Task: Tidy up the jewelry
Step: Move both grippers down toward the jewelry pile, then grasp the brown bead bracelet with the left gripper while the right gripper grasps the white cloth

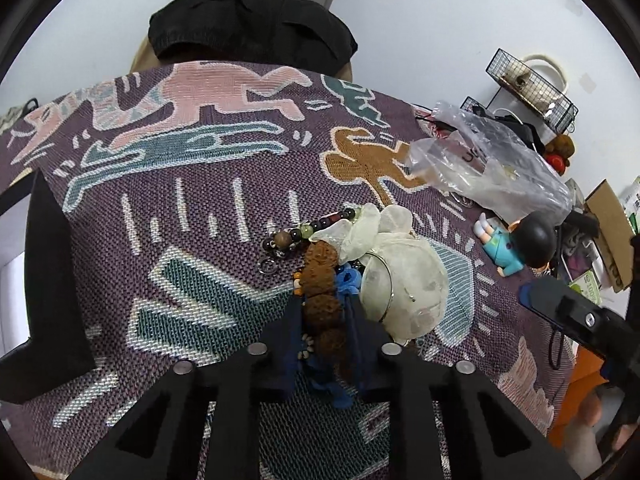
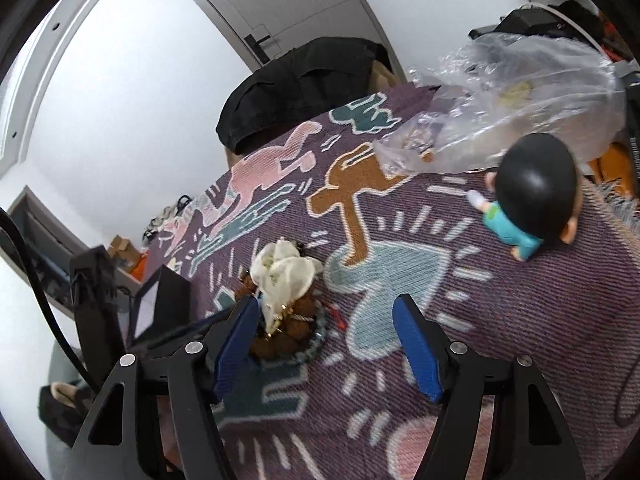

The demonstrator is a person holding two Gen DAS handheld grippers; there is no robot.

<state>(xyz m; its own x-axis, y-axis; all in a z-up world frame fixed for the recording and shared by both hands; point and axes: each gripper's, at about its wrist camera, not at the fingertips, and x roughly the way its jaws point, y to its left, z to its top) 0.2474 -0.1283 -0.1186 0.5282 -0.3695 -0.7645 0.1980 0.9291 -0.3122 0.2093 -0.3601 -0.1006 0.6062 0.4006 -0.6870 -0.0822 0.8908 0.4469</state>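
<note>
The left tongs (image 1: 323,312) are clenched on a bracelet of large brown knobbly beads (image 1: 320,284), which is pinched between the dark blue pads with a blue cord beneath. The bracelet lies in a jewelry heap near the middle of the counter (image 1: 200,216), which is covered by a purple woven cloth with pink, teal and brown figures. Touching the bracelet are a cream sheer pouch (image 1: 400,276) crossed by a thin metal bangle (image 1: 386,280), a strand of mixed glass and wooden beads (image 1: 308,226), and small metal rings (image 1: 269,268).

The right tongs (image 2: 326,332) are released, jaws spread wide, the left pad just beside the heap and the right pad over bare cloth.

Open cloth is seen to the left of the heap and toward the far edge, where a black garment (image 1: 252,26) lies. To the right, room is narrowed by a black-haired figurine (image 1: 516,244) lying on its side and a crumpled clear plastic bag (image 1: 488,160). A black object (image 1: 52,280) stands at the left edge.

Printing on the bag cannot be read.
</note>
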